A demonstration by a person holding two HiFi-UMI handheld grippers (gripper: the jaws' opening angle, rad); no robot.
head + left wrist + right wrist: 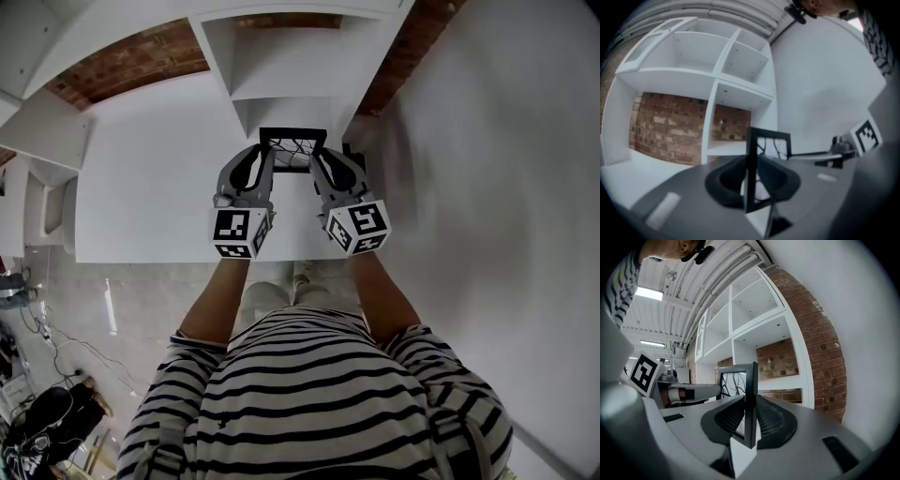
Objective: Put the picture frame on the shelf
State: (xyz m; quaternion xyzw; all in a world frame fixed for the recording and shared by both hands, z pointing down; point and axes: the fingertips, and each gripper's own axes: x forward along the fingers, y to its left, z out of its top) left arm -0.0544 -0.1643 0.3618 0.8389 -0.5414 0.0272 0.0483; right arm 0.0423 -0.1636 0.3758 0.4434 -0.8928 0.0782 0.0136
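A black picture frame (292, 148) with a dark branching pattern on white hangs upright over the white table (150, 187), just in front of the white shelf unit (281, 66). My left gripper (265, 161) is shut on the frame's left side and my right gripper (320, 161) on its right side. In the left gripper view the left gripper (751, 177) pinches the frame (769, 145) edge between dark pads. The right gripper (750, 419) clamps the opposite frame (739, 380) edge the same way. Open shelf compartments (733, 136) lie straight ahead.
A brick wall (131, 61) shows behind the shelf unit, and a plain white wall (487, 187) runs along the right. A smaller white shelf (47, 131) stands at the left. Cables and dark bags (42, 412) lie on the floor at lower left.
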